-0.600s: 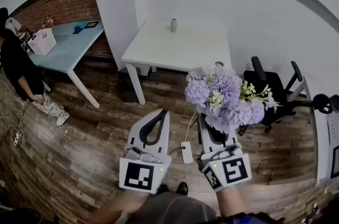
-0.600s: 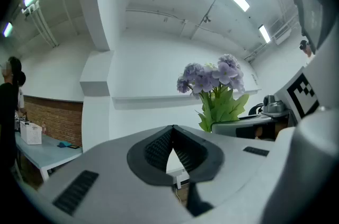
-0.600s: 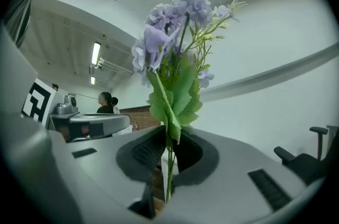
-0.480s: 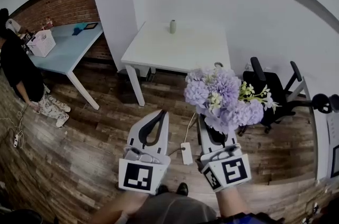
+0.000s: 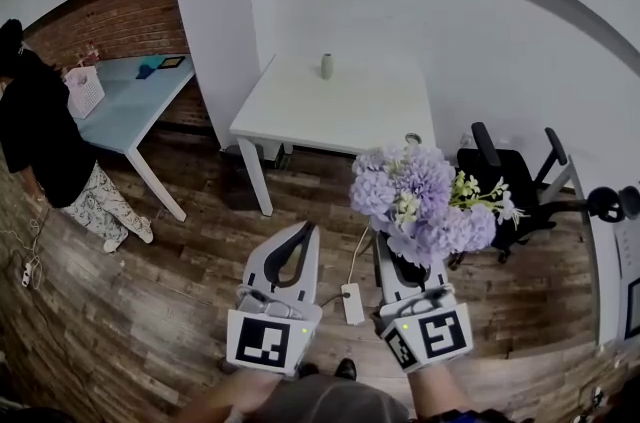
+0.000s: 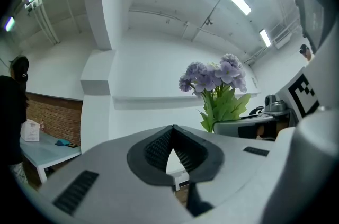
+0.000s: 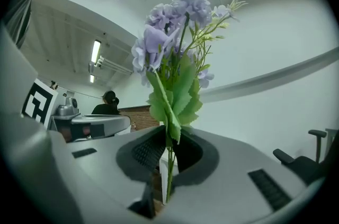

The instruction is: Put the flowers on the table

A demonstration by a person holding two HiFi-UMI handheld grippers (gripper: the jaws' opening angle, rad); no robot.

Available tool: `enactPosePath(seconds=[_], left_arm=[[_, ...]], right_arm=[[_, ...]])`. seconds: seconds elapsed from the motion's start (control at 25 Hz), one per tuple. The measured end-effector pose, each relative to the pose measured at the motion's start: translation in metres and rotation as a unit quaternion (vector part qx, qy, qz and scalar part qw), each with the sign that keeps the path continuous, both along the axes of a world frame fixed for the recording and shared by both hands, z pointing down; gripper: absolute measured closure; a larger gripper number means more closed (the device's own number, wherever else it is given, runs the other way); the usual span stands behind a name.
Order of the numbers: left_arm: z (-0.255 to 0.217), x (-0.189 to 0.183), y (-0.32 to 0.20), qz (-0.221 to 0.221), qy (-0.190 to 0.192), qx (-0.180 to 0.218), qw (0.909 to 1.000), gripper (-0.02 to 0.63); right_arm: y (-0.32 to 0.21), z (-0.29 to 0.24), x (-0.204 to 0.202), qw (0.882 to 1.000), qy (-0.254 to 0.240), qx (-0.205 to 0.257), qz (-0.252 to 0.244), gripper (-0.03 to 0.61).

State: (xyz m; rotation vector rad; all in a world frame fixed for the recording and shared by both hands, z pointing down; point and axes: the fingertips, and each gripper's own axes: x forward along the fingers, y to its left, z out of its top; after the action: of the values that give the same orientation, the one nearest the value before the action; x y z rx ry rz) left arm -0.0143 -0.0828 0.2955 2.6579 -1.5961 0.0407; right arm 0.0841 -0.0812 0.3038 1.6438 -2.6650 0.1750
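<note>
Person (image 5: 45, 136), cut off at left, has stepped forward; my right gripper (image 7: 168, 146) clamps the flowers (image 5: 415, 196), blooms hiding its tips; left gripper (image 5: 305, 233) closed, empty.

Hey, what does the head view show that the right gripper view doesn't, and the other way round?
Only the head view shows the top of the white table with a small grey container on it, and the power strip on the floor. Only the right gripper view shows the green stems clamped between the right gripper's jaws, plus ceiling lights. Both show the purple flowers, the black chair and a person in dark clothes.
</note>
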Motion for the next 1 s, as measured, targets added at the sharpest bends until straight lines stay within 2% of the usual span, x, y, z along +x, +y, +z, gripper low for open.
enactPosePath(seconds=[0.32, 0.56, 1.0], left_arm=[[0.0, -0.003, -0.001, 0.009, 0.002, 0.0, 1.0, 0.606], [0.01, -0.016, -0.003, 0.003, 0.006, 0.0, 1.0, 0.606], [0.021, -0.016, -0.005, -0.002, -0.002, 0.0, 1.0, 0.606]], right_arm=[[-0.003, 0.0, -0.002, 1.0, -0.002, 0.001, 0.01, 0.537], [-0.008, -0.001, -0.003, 1.0, -0.012, 0.012, 0.015, 0.535], [-0.012, 0.008, 0.0, 1.0, -0.021, 0.013, 0.011, 0.535]])
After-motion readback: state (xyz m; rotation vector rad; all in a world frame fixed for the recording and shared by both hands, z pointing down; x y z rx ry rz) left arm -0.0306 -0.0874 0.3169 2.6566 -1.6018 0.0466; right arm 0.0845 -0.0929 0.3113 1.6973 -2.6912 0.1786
